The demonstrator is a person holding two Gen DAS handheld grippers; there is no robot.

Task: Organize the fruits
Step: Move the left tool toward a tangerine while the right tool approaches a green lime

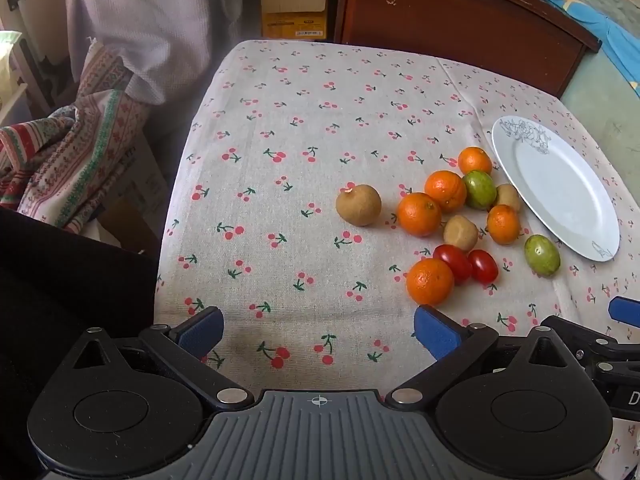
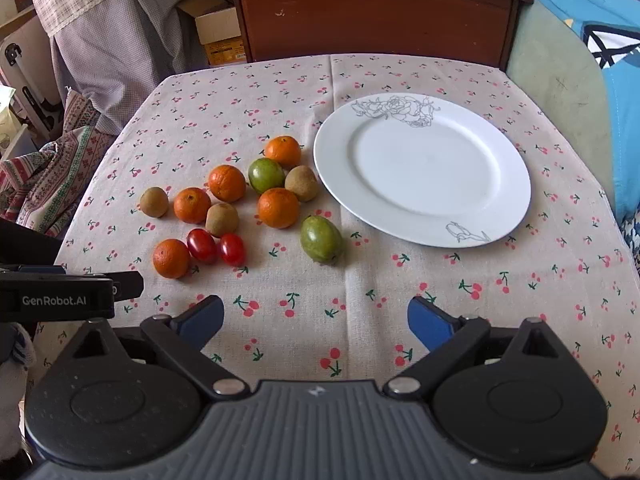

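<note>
Fruits lie in a loose cluster on the tabletop (image 2: 400,300), just left of a plate (image 2: 500,152) in the right wrist view. Counted there: five oranges, three kiwis, two green fruits and two cherry tomatoes. The oranges, such as the nearest one (image 2: 171,258), are round with dimpled skin. The kiwis are brown, fuzzy ovals; one (image 2: 154,201) sits a little apart at the cluster's left end. The tomatoes (image 2: 216,247) are glossy, red and oblong, touching each other. One green fruit (image 2: 321,239) is smooth and egg-shaped and lies nearest the plate's front rim; the other (image 2: 266,175) sits among the oranges.

The plate is white, round and glazed, with a grey line drawing of roses on its far rim, and holds nothing.

Both tools hover over the near edge of the tabletop with blue-padded fingers spread wide: the left tool (image 1: 318,330) and the right tool (image 2: 316,320) each grip nothing.

A cloth printed with small red cherries (image 2: 248,306) covers the tabletop. Behind stand a dark wooden cabinet (image 2: 376,12), a cardboard box (image 2: 218,24) and a checked curtain (image 2: 100,20).
</note>
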